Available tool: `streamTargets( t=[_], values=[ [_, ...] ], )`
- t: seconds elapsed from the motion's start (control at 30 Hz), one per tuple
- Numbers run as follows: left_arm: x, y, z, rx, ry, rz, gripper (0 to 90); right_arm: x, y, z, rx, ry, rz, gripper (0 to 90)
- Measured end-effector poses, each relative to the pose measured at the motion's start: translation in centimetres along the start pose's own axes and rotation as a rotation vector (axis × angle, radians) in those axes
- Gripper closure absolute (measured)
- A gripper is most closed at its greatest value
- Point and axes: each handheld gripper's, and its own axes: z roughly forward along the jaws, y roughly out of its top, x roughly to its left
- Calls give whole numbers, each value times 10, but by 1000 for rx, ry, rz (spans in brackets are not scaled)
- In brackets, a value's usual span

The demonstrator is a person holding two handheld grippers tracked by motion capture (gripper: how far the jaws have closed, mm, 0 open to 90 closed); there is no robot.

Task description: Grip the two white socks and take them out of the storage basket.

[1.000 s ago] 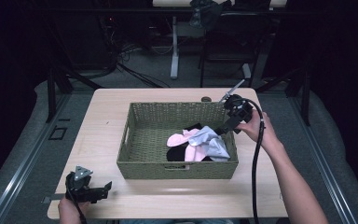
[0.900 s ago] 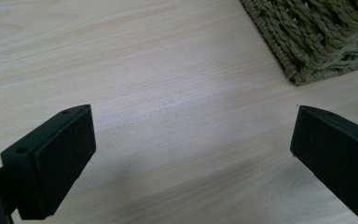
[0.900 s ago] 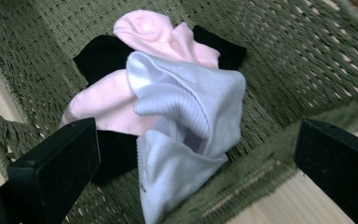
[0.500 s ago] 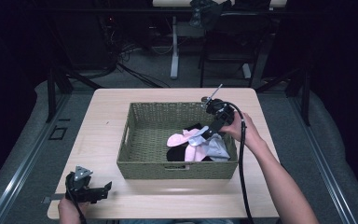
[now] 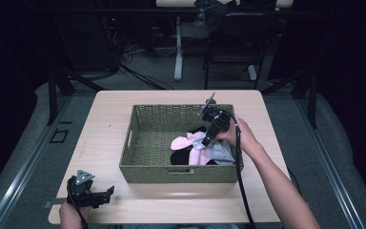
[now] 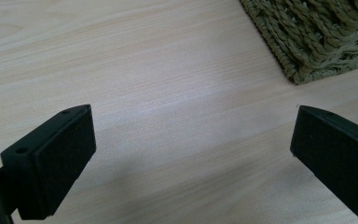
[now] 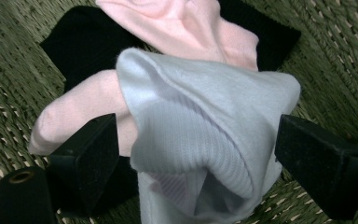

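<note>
right gripper view: white sock (image 7: 205,140) sits between jaws of right gripper (image 7: 196,154), ribbed cuff bunched toward camera; jaws have just been closing, pads not yet pressing cloth, likely lining up for pinch on cuff. sock lies atop pink socks (image 7: 182,28) and black sock (image 7: 84,42) at right end of woven basket (image 5: 147,174). left gripper (image 6: 191,144) parked over bare table (image 6: 168,70) near basket corner, jaws wide apart, empty, probably waiting.
</note>
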Motion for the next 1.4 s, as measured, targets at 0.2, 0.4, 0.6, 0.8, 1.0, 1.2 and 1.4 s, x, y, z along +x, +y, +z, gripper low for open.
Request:
streamTargets(
  t=[0.2, 0.4, 0.6, 0.8, 1.0, 1.2, 1.4],
  values=[
    [0, 0, 0, 0, 1, 0, 1, -1, 1, 3, 46, -8, 4, 210],
    [0, 0, 0, 2, 0, 1, 1, -4, 0, 4, 47, -5, 23, 455],
    [0, 0, 0, 4, -1, -1, 1, -7, -3, 2, 46, 11, 52, 627],
    [0, 0, 0, 4, -3, 1, 1, -9, -5, -6, 12, 13, 52, 675],
    [0, 0, 0, 6, -2, 2, 1, -8, -3, -20, -33, 19, 58, 677],
    [0, 0, 0, 7, -2, 2, 1, -8, -1, -32, -52, 13, 49, 680],
    [0, 0, 0, 8, -1, 2, 1, -8, 2, -43, -71, 7, 41, 681]
  ],
)
